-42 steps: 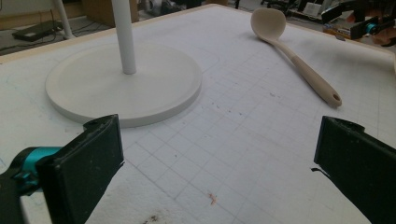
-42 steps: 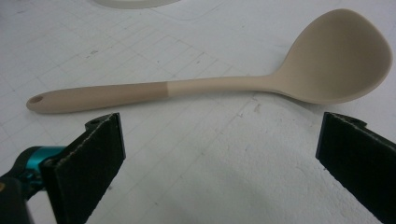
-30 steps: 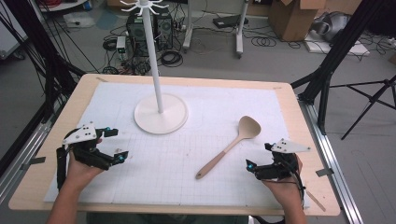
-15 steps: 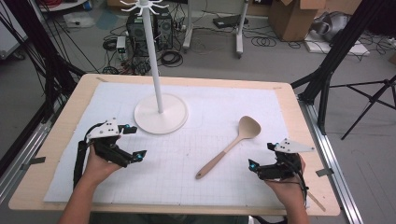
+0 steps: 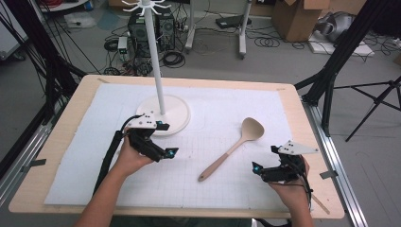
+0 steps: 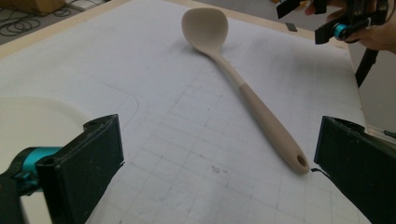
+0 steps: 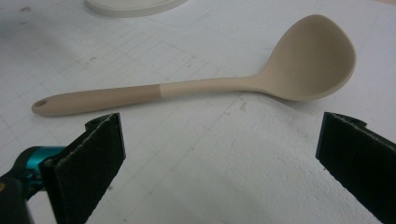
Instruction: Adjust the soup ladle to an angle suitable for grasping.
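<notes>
While both grippers hover over the white gridded tabletop (image 5: 94, 156), we see a beige long-handled plastic spoon (image 5: 231, 148) lying flat between them, touched by neither. Our left gripper (image 5: 163, 152) has its fingers spread wide and empty beside the white round stand base (image 5: 177, 116). Our right gripper (image 5: 259, 169) likewise holds its fingers far apart, gripping nothing.

A lab or test workshop: black rig struts (image 5: 40, 71) flank the gridded surface (image 5: 208, 189), a computer tower (image 5: 138, 26) and loose cables (image 5: 269, 41) sit at 12 o'clock, cardboard boxes (image 5: 295, 16) at 1 o'clock.

Even, bright light; perhaps slight blur
</notes>
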